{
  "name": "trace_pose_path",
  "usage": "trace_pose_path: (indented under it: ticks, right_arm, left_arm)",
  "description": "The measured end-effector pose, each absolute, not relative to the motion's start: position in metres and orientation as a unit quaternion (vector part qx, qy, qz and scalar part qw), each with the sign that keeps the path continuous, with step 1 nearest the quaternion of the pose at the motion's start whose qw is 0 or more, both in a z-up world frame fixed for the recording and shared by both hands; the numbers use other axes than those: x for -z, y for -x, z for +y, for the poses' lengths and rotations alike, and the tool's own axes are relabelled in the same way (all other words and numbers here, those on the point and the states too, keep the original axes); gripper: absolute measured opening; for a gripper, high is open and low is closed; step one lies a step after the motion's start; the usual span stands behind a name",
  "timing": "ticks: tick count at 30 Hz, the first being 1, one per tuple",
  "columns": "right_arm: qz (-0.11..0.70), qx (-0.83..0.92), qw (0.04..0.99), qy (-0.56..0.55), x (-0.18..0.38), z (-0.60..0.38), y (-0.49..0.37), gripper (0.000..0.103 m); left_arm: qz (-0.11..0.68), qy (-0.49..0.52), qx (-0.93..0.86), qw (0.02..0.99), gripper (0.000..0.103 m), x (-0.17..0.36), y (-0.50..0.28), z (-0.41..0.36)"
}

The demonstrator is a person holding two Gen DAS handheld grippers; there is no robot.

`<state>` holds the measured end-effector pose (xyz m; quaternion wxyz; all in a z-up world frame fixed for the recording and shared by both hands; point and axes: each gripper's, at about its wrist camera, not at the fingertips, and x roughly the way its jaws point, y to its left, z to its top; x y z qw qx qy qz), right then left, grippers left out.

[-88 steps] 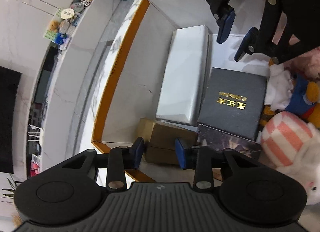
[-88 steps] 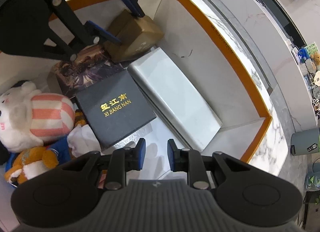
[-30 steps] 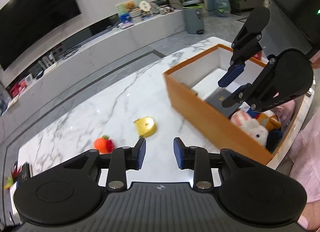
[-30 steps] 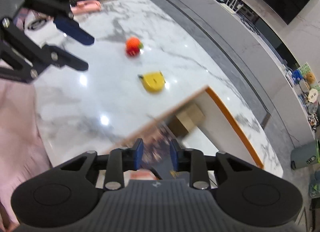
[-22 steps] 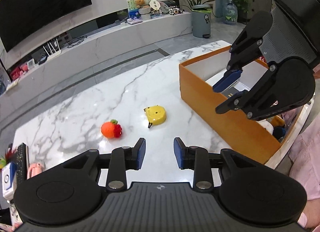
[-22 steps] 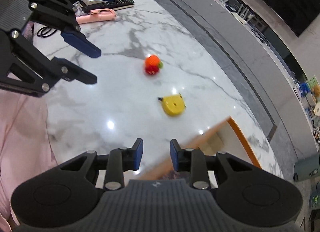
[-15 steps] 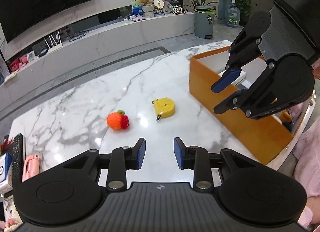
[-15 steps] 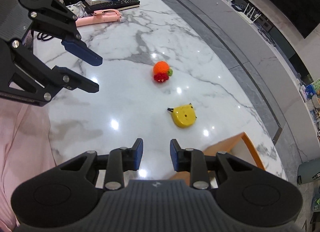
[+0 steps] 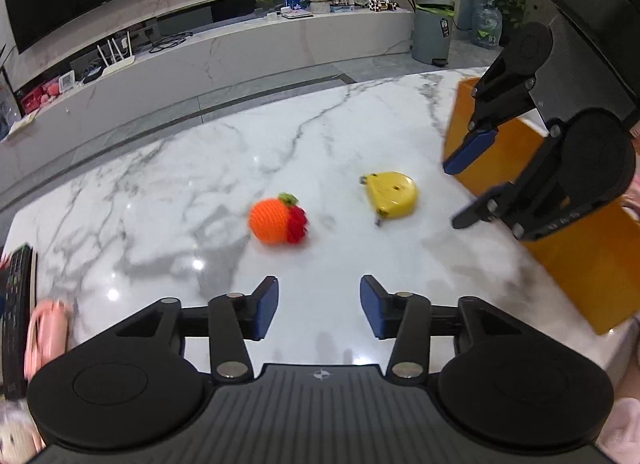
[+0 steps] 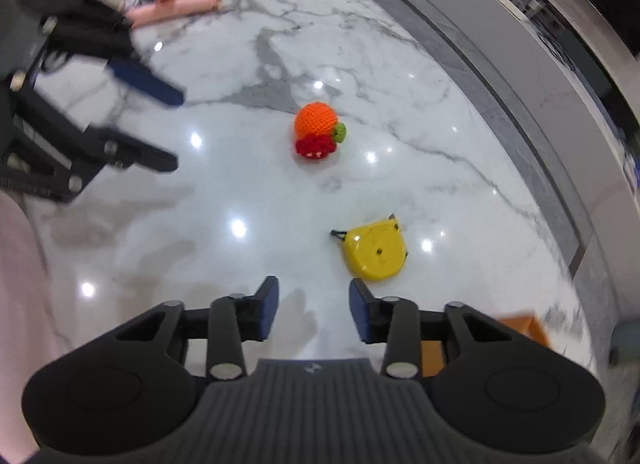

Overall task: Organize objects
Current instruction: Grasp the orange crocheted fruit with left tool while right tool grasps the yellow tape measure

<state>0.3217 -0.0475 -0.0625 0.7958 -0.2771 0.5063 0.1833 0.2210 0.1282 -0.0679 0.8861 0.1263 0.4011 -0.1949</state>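
An orange crocheted fruit (image 9: 276,221) with a red and green trim lies on the white marble table (image 9: 168,191). A yellow tape measure (image 9: 391,193) lies to its right. Both show in the right wrist view, the fruit (image 10: 317,131) farther off and the tape measure (image 10: 376,254) just beyond my right gripper (image 10: 313,310). My left gripper (image 9: 318,310) is open and empty, short of the fruit. My right gripper is open and empty; it also shows in the left wrist view (image 9: 460,191), in front of the orange box (image 9: 568,240).
The orange box stands at the table's right end; its corner shows in the right wrist view (image 10: 524,326). A pink case (image 10: 176,3), a remote and small items lie at the table's far left end. A TV console and a grey bin (image 9: 432,29) stand beyond the table.
Both grippers have swung away from inside the orange box to face the open table. The fruit and tape measure have come closer, and both jaws have opened wider.
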Motion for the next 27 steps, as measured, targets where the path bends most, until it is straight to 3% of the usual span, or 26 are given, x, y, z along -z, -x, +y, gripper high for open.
trace_pose_path:
  ticks: [3, 8, 10, 22, 27]
  right_arm:
    - [0.521, -0.197, 0.774, 0.300, 0.074, -0.051, -0.340, 0.048]
    - [0.534, -0.222, 0.755, 0.309, 0.085, -0.059, -0.368, 0.058]
    - [0.537, -0.230, 0.751, 0.309, 0.088, -0.062, -0.379, 0.064]
    - [0.574, -0.257, 0.714, 0.307, 0.118, -0.070, -0.422, 0.068]
    - [0.590, -0.255, 0.708, 0.294, 0.127, -0.077, -0.427, 0.069]
  left_arm:
    - [0.395, -0.150, 0.195, 0.885, 0.068, 0.075, -0.243, 0.124]
    - [0.384, -0.216, 0.223, 0.870, 0.075, 0.091, -0.272, 0.114]
    - [0.379, -0.245, 0.233, 0.862, 0.075, 0.096, -0.280, 0.111]
    - [0.409, -0.301, 0.280, 0.815, 0.076, 0.122, -0.316, 0.101]
    - [0.423, -0.297, 0.279, 0.809, 0.067, 0.127, -0.324, 0.100]
